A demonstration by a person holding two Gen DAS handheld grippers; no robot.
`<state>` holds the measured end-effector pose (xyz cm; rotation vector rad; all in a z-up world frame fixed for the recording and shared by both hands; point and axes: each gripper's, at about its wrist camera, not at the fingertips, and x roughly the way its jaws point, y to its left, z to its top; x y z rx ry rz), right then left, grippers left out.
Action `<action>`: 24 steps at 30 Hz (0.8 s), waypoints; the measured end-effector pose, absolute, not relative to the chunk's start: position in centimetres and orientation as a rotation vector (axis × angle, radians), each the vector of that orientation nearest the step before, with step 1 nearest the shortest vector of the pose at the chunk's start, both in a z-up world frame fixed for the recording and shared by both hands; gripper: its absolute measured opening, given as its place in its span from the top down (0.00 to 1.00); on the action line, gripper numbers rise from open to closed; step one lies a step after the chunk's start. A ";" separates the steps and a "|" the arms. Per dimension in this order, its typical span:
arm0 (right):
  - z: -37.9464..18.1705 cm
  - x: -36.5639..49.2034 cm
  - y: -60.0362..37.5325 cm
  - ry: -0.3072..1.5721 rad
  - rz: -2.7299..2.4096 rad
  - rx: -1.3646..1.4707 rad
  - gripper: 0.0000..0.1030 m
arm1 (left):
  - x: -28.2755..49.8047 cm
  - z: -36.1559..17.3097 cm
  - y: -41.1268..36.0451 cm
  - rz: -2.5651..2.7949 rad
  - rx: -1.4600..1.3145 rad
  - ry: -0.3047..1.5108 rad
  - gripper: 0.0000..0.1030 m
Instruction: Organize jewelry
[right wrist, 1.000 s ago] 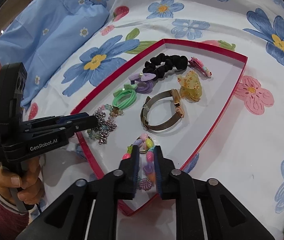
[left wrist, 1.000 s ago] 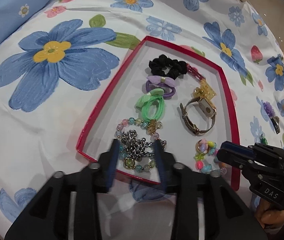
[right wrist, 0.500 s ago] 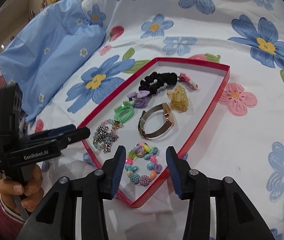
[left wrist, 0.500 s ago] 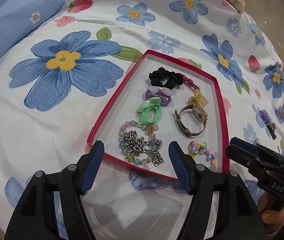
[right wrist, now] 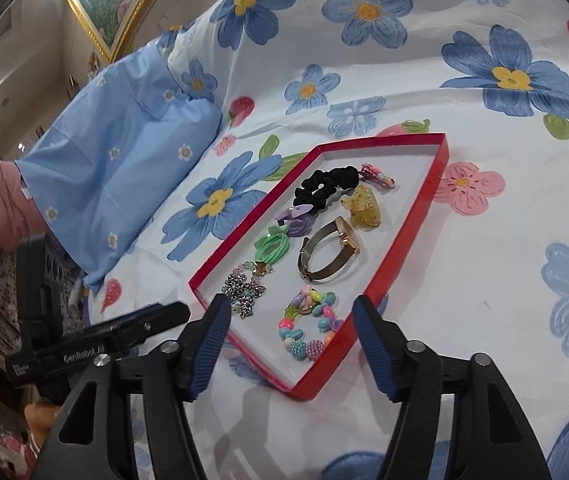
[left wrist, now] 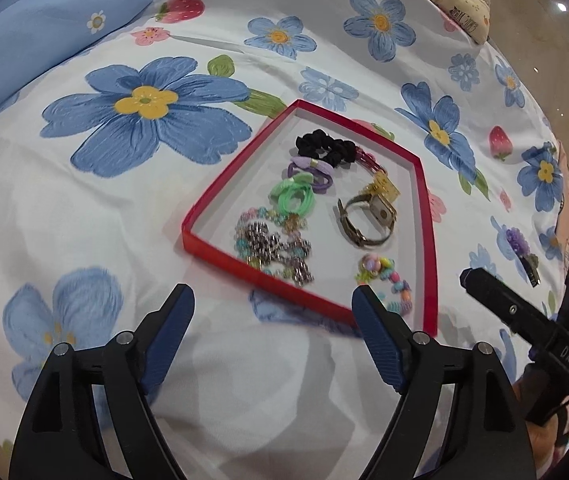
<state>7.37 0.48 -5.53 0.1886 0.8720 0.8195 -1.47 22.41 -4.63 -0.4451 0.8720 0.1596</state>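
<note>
Well, the bed (left wrist: 84, 208) under its flowered sheet is what carries everything, soft and wrinkled, so I judge the red tray (left wrist: 428, 240) sits flat on it only because it is shallow and wide. Seen from my left camera the tray lies at about one o'clock from my left fingers (left wrist: 272, 308), its near rim just ahead of them. A blue pillow (right wrist: 116, 184) fills the ten o'clock side of my right view, well apart from the tray.

Inside, the pieces lie in two loose rows, none stacked, which I take to be the sorting: black scrunchie (right wrist: 324, 188) at the far end, then the purple hair tie (right wrist: 296, 224), the green hair tie (right wrist: 274, 248) and the chain and bead bracelet (right wrist: 244, 292) down the left side; the amber claw clip (right wrist: 364, 208), the watch (right wrist: 328, 256) and the candy bead bracelet (right wrist: 308, 328) down the right.

Both pairs have just been opening. My left fingers stand wide apart over bare sheet, nothing between them. My right fingers (right wrist: 290, 324) are also spread, framing the candy beads without pressing them.

Open sheet lies at three o'clock of the tray, free room to draw off. At the right edge of my left view a purple flower clip (left wrist: 520, 246) lies outside the tray, likely unsorted
</note>
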 end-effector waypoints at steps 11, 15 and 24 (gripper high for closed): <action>-4.0 5.2 -1.4 0.834 0.808 0.169 0.32 | -5.1 -2.4 20.3 0.164 -0.394 0.833 0.20; -1.0 4.3 -1.7 0.766 0.811 0.084 0.23 | -6.1 0.2 19.5 0.163 -0.312 0.791 0.18; 8.3 1.8 -2.4 0.548 0.820 -0.032 0.00 | -7.1 6.6 18.4 0.218 -0.199 0.633 0.00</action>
